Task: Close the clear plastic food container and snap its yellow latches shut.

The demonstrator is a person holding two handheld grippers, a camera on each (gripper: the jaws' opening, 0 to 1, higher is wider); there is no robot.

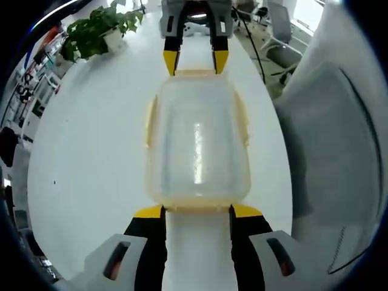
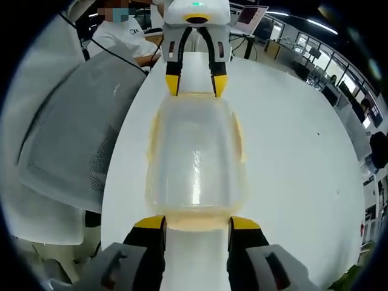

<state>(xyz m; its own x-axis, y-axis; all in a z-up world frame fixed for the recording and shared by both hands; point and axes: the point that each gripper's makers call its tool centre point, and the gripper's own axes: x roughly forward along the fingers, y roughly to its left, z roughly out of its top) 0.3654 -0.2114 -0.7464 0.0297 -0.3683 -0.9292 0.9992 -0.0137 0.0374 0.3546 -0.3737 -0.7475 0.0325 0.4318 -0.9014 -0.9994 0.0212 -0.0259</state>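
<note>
1. Left gripper (image 1: 197, 212): jaws apart, yellow tips flanking the near end latch (image 1: 197, 208) of the clear container (image 1: 197, 148), likely poised to press it.
2. Container rests on the white table (image 1: 91, 170), lid on; side latches (image 1: 150, 121) look flared out, unsnapped.
3. Right gripper (image 1: 196, 62) at far end, jaws apart, bracing that latch.
4. Beyond: potted plant (image 1: 100, 30).
</note>
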